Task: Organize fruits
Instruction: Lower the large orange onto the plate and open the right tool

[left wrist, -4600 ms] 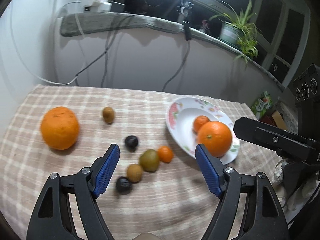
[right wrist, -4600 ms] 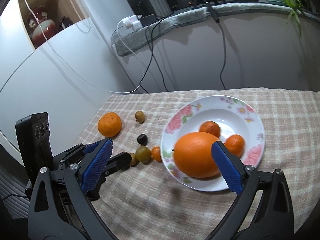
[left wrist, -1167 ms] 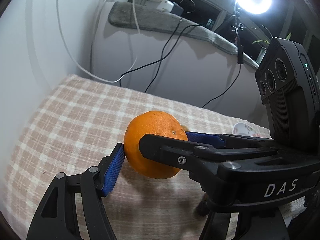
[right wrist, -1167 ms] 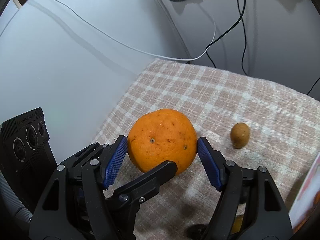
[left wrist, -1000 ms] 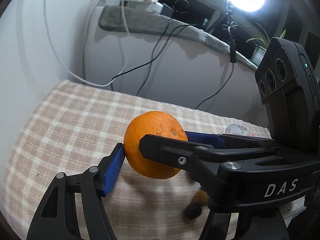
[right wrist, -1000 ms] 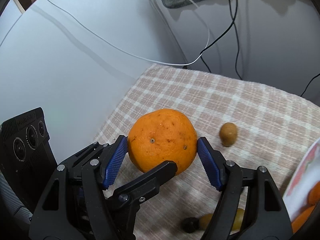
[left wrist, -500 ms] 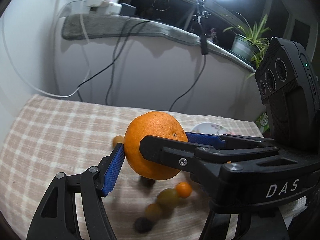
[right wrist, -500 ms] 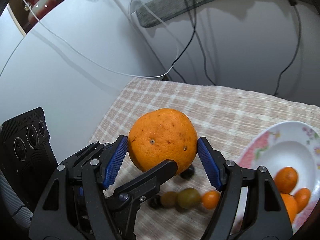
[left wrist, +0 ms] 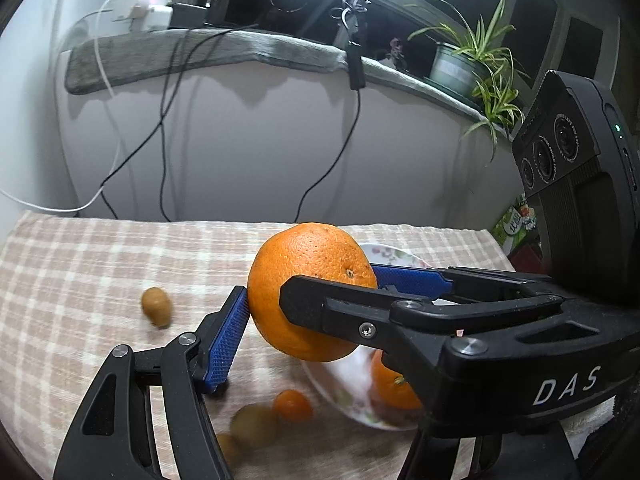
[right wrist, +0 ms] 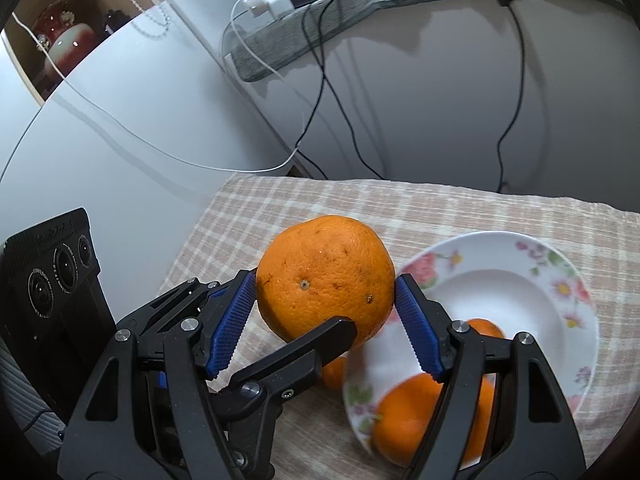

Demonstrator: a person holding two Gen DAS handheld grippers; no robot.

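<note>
We have the big orange (right wrist: 325, 278) pinched from four sides: the right claw (right wrist: 325, 320) closed on it left and right, its blue pads (right wrist: 416, 326) pressed to the rind, and the left claw (left wrist: 308, 316) closed on it crosswise, one blue pad (left wrist: 226, 338) at the lower left of the fruit in the left wrist view and the other finger running behind it. The orange sits mid-frame in both views, lifted clear of the checked cloth (left wrist: 80, 272) on the bench, just left of the floral plate (right wrist: 576, 292) at the right of the right wrist view. Our worry is the release. The plate already carries another large orange (right wrist: 404, 420) and a smaller mandarin (right wrist: 486, 326), so if we let go near the rim, the round fruit could roll off or knock the others out (the plate is shallow). Two claws opening at different moments could also twist the orange sideways. Below, the small mandarin (left wrist: 293, 404), the greenish fruit (left wrist: 254, 426) and the kiwi (left wrist: 156, 306) on the cloth could be struck by a dropped orange.
</note>
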